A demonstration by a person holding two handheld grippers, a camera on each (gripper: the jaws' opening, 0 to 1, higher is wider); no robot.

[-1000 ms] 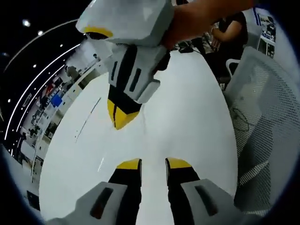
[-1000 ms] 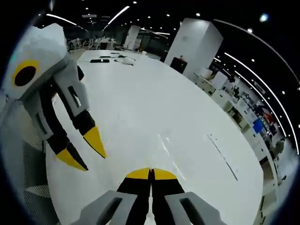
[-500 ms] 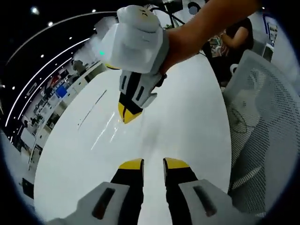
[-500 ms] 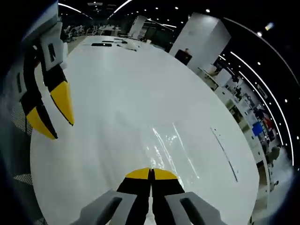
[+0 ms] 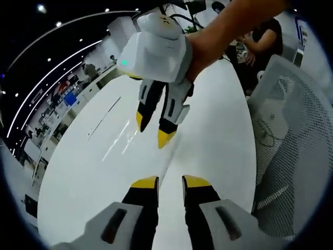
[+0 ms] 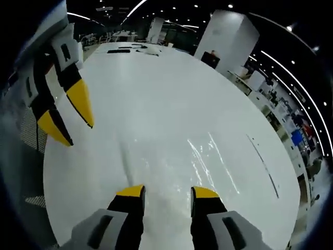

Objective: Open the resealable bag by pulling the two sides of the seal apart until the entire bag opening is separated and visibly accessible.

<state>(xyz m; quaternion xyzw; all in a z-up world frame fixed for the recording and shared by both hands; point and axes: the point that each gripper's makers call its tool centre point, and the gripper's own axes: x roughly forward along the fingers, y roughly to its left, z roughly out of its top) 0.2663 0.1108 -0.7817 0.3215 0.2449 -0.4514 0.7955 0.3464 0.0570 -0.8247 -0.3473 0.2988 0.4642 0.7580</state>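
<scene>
Both your grippers are open and hold nothing: the clear bag point(image 6: 171, 172) lies flat on the white desk point(image 6: 156, 88) right under your right gripper point(image 6: 167, 191), closer than your left gripper point(image 5: 170, 182).

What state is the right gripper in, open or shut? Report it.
Open. In the right gripper view the right gripper has its yellow tips well apart, with the white table showing between them.
</scene>
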